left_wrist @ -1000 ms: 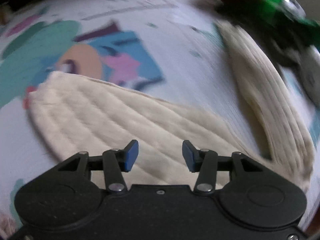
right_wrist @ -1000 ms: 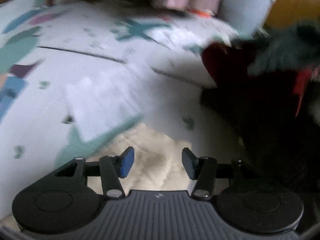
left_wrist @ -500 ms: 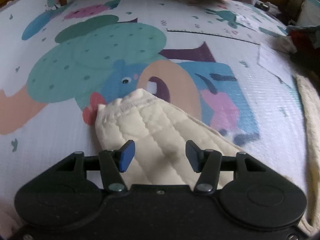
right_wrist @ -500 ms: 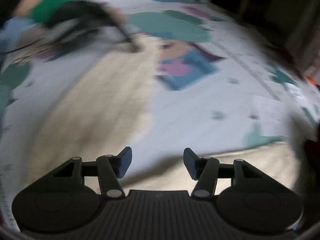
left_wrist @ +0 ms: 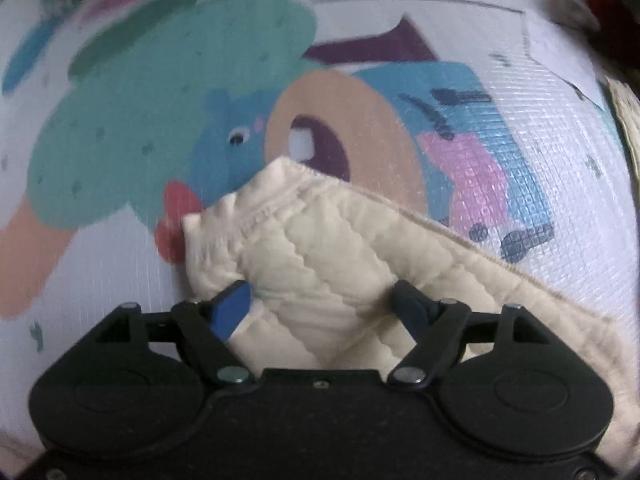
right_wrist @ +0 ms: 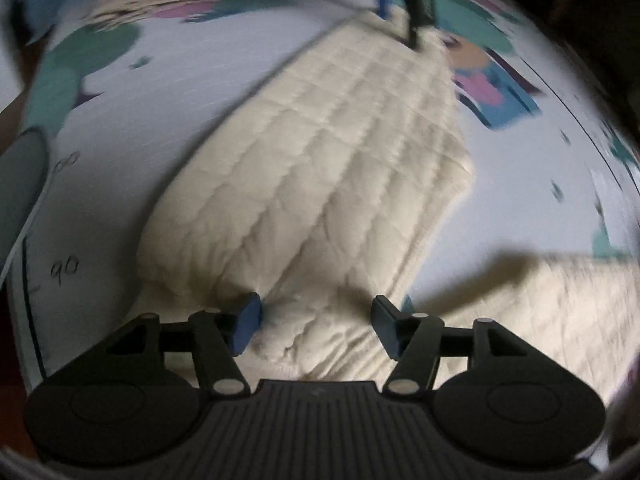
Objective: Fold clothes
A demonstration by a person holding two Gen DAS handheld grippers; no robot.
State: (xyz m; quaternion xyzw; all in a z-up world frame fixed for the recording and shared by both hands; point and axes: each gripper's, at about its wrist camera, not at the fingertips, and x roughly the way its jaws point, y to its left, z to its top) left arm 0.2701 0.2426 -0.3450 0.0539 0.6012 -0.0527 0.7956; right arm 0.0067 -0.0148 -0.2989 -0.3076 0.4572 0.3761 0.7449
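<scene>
A cream quilted garment [left_wrist: 320,248] lies on a colourful play mat [left_wrist: 160,100]. In the left wrist view my left gripper [left_wrist: 320,312] is open, its blue fingers astride the garment's near end, just short of a seamed corner. In the right wrist view the garment [right_wrist: 328,152] stretches away as a long folded panel. My right gripper [right_wrist: 316,320] is open over its near end, jaws on either side of a crumpled fold. The left gripper shows at the far end [right_wrist: 404,0], blurred.
The mat has cartoon prints in teal, blue, pink and tan [left_wrist: 460,152]. More cream fabric lies at the right in the right wrist view [right_wrist: 560,312] and at the right edge in the left wrist view [left_wrist: 628,120]. Dark clutter sits at the far right.
My left gripper has moved closer to the garment's corner and opened wider. My right gripper has swung around from the mat's edge and now sits over the garment's other end.
</scene>
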